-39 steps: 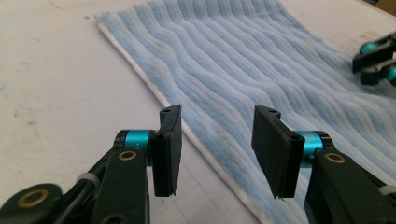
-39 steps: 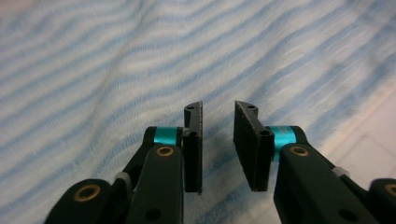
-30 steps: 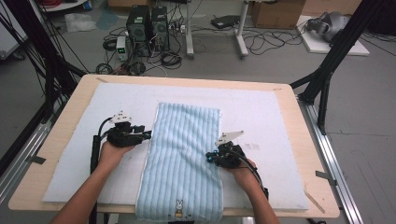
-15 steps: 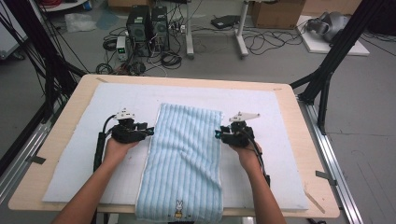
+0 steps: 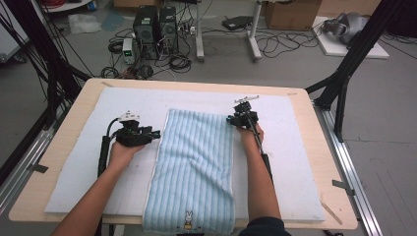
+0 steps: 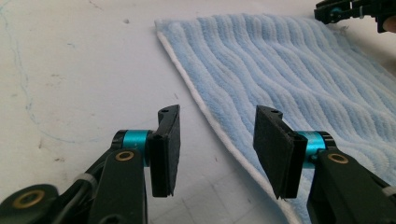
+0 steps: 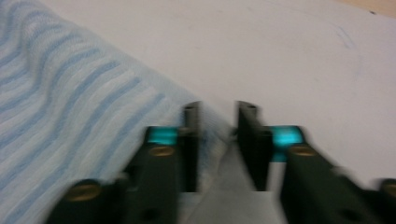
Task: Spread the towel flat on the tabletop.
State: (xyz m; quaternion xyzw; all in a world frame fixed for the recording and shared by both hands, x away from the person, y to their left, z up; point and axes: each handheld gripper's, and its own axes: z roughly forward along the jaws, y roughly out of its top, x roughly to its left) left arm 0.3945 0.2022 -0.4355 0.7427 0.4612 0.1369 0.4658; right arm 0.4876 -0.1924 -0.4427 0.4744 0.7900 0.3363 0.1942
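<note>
Towel (image 5: pixel 194 169), pale blue with lengthwise ribbing and a white border, lay flat down the middle of the high view on a white mat (image 5: pixel 78 167) that covered the wooden table (image 5: pixel 64 105). Its near end hung just over the table's lower edge, and there a small cartoon rabbit (image 5: pixel 188 220) was stitched on; no lettering could be read on it.

At centre left of that view the left gripper (image 5: pixel 156 133) rested low over the mat, just beside the towel's left border. In the left gripper view (image 6: pixel 217 142) its jaws stood parted, and the white hem ran between them without either pad pressing on it, so it held nothing; they had just opened a little further.

At upper centre right of the high view the right gripper (image 5: pixel 230 119) sat at the towel's far right corner. The right gripper view (image 7: pixel 215 142) was blurred: the jaws stood close together with a narrow gap, a bit of the towel's edge lay between them, and they had just been closing, but whether the pads pinched the cloth I could not tell.

Floor beyond the table, at the top of the high view, held two dark computer towers (image 5: pixel 157 24) and loose cables (image 5: pixel 275 44); no brand was legible.
</note>
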